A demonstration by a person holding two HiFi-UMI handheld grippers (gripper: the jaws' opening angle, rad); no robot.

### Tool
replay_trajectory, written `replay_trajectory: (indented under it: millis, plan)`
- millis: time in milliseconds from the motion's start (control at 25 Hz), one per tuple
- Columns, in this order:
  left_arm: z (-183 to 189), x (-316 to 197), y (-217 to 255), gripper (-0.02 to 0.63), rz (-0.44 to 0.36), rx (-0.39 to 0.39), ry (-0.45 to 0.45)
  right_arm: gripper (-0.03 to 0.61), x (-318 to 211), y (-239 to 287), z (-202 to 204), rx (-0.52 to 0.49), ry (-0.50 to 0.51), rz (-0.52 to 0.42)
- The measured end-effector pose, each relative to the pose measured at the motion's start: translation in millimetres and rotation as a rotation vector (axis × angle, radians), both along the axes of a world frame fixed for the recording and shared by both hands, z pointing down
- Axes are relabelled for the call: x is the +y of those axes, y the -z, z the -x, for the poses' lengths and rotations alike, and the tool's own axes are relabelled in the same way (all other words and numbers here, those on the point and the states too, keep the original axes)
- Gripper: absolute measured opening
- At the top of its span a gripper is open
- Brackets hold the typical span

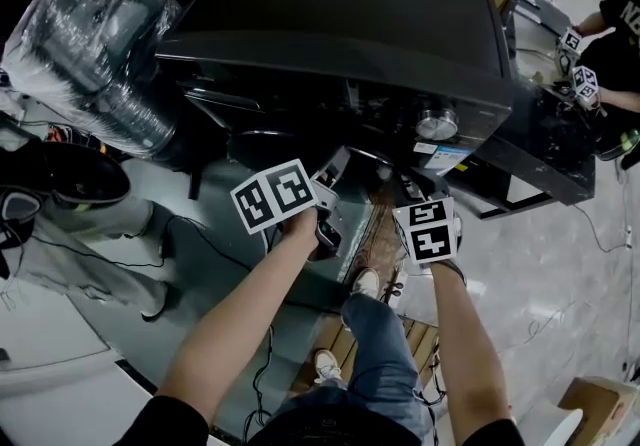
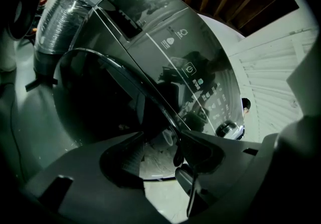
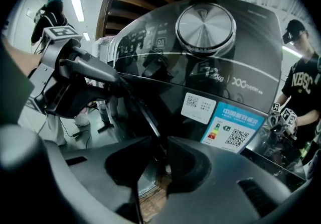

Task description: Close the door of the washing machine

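Door [image 2: 100, 97] of the washing machine [image 1: 340, 4] hangs ajar at the machine's front. Its rim passes between the parted jaws of the left gripper [image 2: 161, 142], and the right gripper [image 3: 159, 143] pinches that rim.

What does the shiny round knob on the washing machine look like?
The knob is a round, silvery dial that looks like brushed metal, with fine lines fanning out from its middle. It sits on the dark glossy front panel of the washing machine, toward the right end, above a blue sticker. Nothing touches it.
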State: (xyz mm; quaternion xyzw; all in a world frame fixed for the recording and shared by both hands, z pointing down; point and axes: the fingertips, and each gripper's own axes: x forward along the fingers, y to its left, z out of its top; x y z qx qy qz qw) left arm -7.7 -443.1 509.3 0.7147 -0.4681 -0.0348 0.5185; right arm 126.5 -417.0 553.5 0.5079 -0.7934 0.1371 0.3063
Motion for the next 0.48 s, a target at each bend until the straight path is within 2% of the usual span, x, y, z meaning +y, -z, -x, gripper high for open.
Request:
replay_trajectory:
  millis: [240,480]
  plan:
    - [1.8,21.0,8.4,0.225,-0.03,-0.058,-0.064,0.095,14.5,18.6,7.9,-0.025,-0.008,-0.016]
    - [18.6,50.0,25.2,0.22,-0.058,-0.107,-0.067,0.087,42.1,45.0,17.7,-0.064,-0.016,-0.036]
